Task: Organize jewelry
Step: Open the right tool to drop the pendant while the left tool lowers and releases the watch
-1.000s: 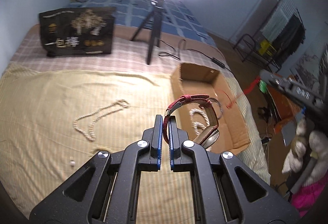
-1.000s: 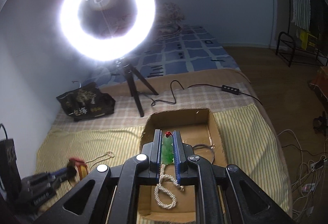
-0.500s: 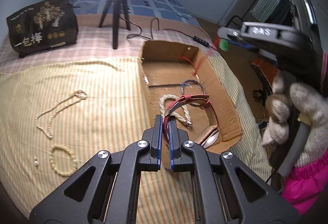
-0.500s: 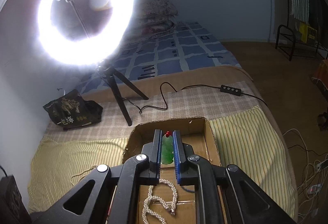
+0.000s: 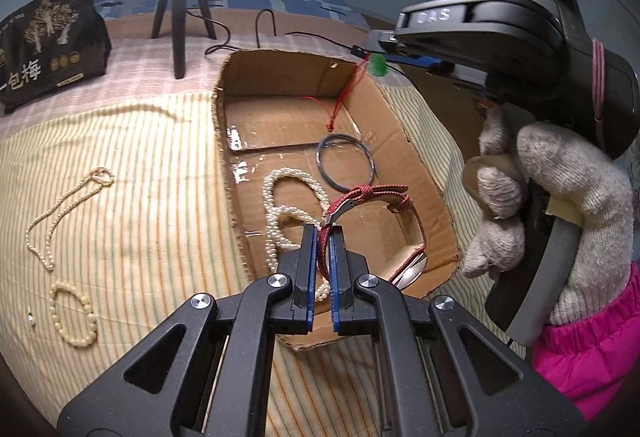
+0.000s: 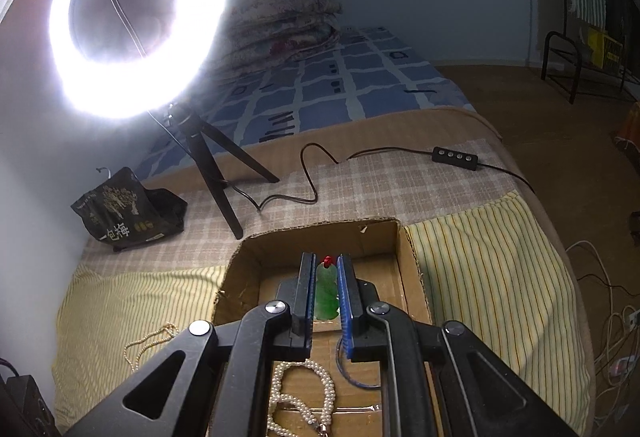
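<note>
My left gripper (image 5: 324,231) is shut on the strap of a red watch (image 5: 372,197), held over the near part of the cardboard box (image 5: 240,205). My right gripper (image 6: 325,263) is shut on a green jade pendant (image 6: 326,291) above the box (image 6: 408,261); in the left wrist view the gripper (image 5: 380,55) holds the pendant (image 5: 378,65) over the far right rim, its red cord (image 5: 340,101) hanging inside. A thick pearl necklace (image 5: 284,205) and a blue bangle (image 5: 346,167) lie in the box. A thin pearl necklace (image 5: 60,209), a bead bracelet (image 5: 74,313) and a small pearl (image 5: 30,319) lie on the striped cloth (image 5: 140,197).
A ring light (image 6: 132,17) on a black tripod (image 6: 212,165) stands behind the box, its cable and switch (image 6: 456,157) trailing right. A black snack bag (image 5: 48,45) sits at the far left. The bed edge drops off to the right of the box.
My left gripper has moved forward and lower over the box with the watch. My right gripper has held the pendant over the box, shifting slightly toward its far end.
</note>
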Motion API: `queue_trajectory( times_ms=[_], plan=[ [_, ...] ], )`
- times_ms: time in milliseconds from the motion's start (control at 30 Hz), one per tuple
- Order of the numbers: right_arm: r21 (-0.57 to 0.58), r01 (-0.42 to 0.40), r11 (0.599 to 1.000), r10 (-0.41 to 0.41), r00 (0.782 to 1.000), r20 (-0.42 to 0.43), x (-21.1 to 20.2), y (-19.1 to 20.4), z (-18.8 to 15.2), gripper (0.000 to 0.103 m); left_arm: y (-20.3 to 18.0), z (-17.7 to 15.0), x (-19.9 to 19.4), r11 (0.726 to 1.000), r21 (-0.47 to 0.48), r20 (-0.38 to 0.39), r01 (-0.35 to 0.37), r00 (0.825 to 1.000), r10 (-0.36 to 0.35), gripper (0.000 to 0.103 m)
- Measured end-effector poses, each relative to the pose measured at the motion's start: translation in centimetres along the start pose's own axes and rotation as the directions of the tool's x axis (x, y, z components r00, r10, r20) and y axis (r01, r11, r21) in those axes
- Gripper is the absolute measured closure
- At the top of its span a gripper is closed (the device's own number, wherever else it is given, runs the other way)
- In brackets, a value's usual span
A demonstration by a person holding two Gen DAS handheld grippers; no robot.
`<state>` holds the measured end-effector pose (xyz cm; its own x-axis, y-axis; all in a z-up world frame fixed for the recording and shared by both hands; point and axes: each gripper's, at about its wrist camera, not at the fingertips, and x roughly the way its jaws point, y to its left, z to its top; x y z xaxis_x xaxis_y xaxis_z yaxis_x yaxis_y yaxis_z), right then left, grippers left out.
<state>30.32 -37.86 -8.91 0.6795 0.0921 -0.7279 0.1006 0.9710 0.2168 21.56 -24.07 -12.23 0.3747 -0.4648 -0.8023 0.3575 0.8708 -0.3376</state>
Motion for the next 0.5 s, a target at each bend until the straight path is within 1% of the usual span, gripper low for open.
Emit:
queue_trajectory(
  times_ms=[67, 100, 133, 200, 233, 267, 300, 333, 367, 433, 500],
  plan=[
    [0.001, 0.003, 1.0, -0.003, 1.0, -0.004, 0.2, -0.1, -0.1, 0.087, -0.3, 0.1, 0.1, 1.0, 0.012, 0.004, -0.002, 1.0, 0.002, 0.1],
    [0.003, 0.005, 1.0, -0.005, 1.0, -0.006, 0.2, -0.2, -0.1, 0.075, -0.4, 0.1, 0.1, 1.0, 0.016, 0.006, -0.006, 1.0, 0.006, 0.099],
    [0.005, 0.009, 1.0, -0.009, 1.0, -0.005, 0.2, -0.2, -0.1, 0.068, -0.5, 0.1, 0.1, 1.0, 0.019, 0.01, -0.008, 1.0, 0.008, 0.097],
    [0.007, 0.02, 1.0, -0.02, 1.0, -0.005, 0.1, -0.3, -0.2, 0.062, -0.5, 0.1, 0.0, 1.0, 0.023, 0.011, 0.004, 1.0, -0.004, 0.091],
    [0.006, 0.02, 1.0, -0.02, 1.0, -0.007, 0.1, -0.3, -0.2, 0.054, -0.6, 0.1, -0.1, 1.0, 0.026, 0.013, 0.008, 1.0, -0.008, 0.088],
    [0.005, 0.024, 1.0, -0.024, 1.0, -0.008, 0.1, -0.3, -0.2, 0.05, -0.6, 0.2, -0.1, 0.999, 0.031, 0.018, 0.006, 1.0, -0.007, 0.087],
    [0.002, 0.031, 1.0, -0.031, 1.0, -0.007, 0.1, -0.2, -0.2, 0.041, -0.7, 0.2, -0.4, 0.999, 0.041, 0.025, -0.004, 1.0, 0.003, 0.085],
    [0.0, 0.036, 0.999, -0.036, 0.999, -0.004, 0.0, -0.2, -0.3, 0.033, -0.8, 0.2, -0.5, 0.999, 0.047, 0.031, -0.011, 0.999, 0.01, 0.077],
    [-0.003, 0.047, 0.999, -0.047, 0.999, 0.0, -0.1, -0.1, -0.3, 0.03, -0.8, 0.1, -0.6, 0.998, 0.052, 0.035, -0.017, 0.999, 0.015, 0.064],
    [-0.008, 0.058, 0.998, -0.058, 0.998, 0.004, -0.4, 0.0, -0.2, 0.024, -0.8, 0.0, -1.1, 0.998, 0.058, 0.05, -0.023, 0.999, 0.02, 0.055],
    [-0.01, 0.065, 0.998, -0.065, 0.998, 0.007, -0.7, 0.2, -0.2, 0.018, -0.8, -0.1, -1.5, 0.997, 0.065, 0.05, -0.031, 0.998, 0.028, 0.054]
  ],
)
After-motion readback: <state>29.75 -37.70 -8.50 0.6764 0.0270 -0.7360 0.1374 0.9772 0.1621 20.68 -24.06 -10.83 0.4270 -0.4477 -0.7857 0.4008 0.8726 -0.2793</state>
